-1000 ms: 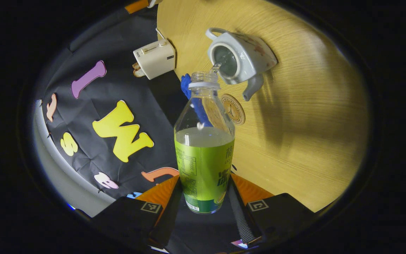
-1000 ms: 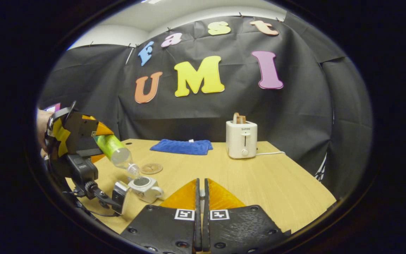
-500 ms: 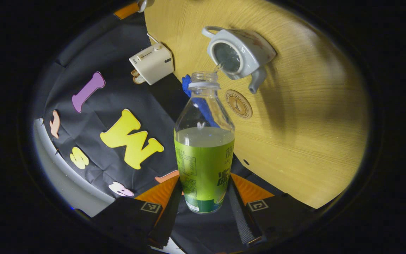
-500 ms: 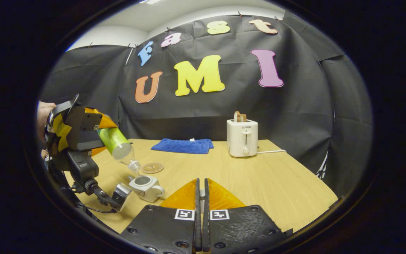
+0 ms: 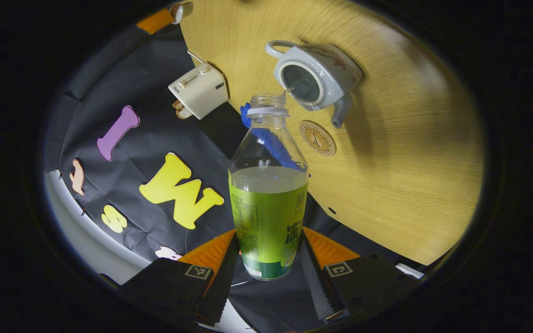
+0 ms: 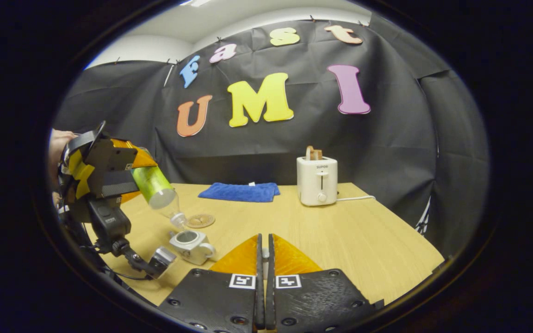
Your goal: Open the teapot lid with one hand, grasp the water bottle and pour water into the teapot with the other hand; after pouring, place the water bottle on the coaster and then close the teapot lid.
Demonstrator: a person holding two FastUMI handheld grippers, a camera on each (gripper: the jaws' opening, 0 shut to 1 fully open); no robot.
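Centrally in the left gripper view, the water bottle (image 5: pixel 268 185) is a clear plastic cylinder with a glossy green label, ribbed uncapped neck and a pale liquid filling it to just above the label; the left gripper (image 5: pixel 269 259) is clamped on its lower body, both fingers pressing its sides. Its mouth is tipped toward the teapot (image 5: pixel 315 78), a glazed white ceramic pot with a round open mouth, looped handle and short spout, standing lidless on the table at upper centre of that frame. Just below the teapot lies the coaster (image 5: pixel 318 138), a flat round wooden disc with an engraved pattern. In the right gripper view the bottle (image 6: pixel 158 188) slants down at left over the teapot (image 6: pixel 191 240), with the coaster (image 6: pixel 200 220) just behind. The right gripper (image 6: pixel 263 259) at bottom centre has its fingers together; whether something small is pinched between them I cannot tell. Farther back sit a folded blue cloth (image 6: pixel 239 191) of nubby weave and a boxy white toaster (image 6: pixel 316 180). The table (image 6: pixel 350 236) is light wood-grain laminate, backed by creased black cloth.
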